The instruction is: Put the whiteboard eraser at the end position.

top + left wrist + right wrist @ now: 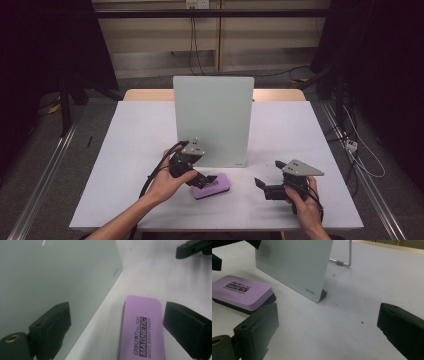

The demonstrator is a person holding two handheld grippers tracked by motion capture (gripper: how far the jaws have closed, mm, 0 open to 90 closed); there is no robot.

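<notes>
A purple magnetic whiteboard eraser [212,186] [143,327] [242,291] lies flat on the white table, just in front of an upright pale green whiteboard [214,120] [50,272] [294,262]. My left gripper [210,179] [117,313] hovers over the eraser's left end. Its jaws are spread wide, and the eraser sits below and between them without being pressed. To the right, my right gripper [269,173] [327,320] stands open near the front of the table, pointing left with nothing between its fingers.
The white table top [140,140] reaches well past the board on both sides. A wire stand [344,257] props the board from behind. Dark frames and cables line the floor on either side of the table.
</notes>
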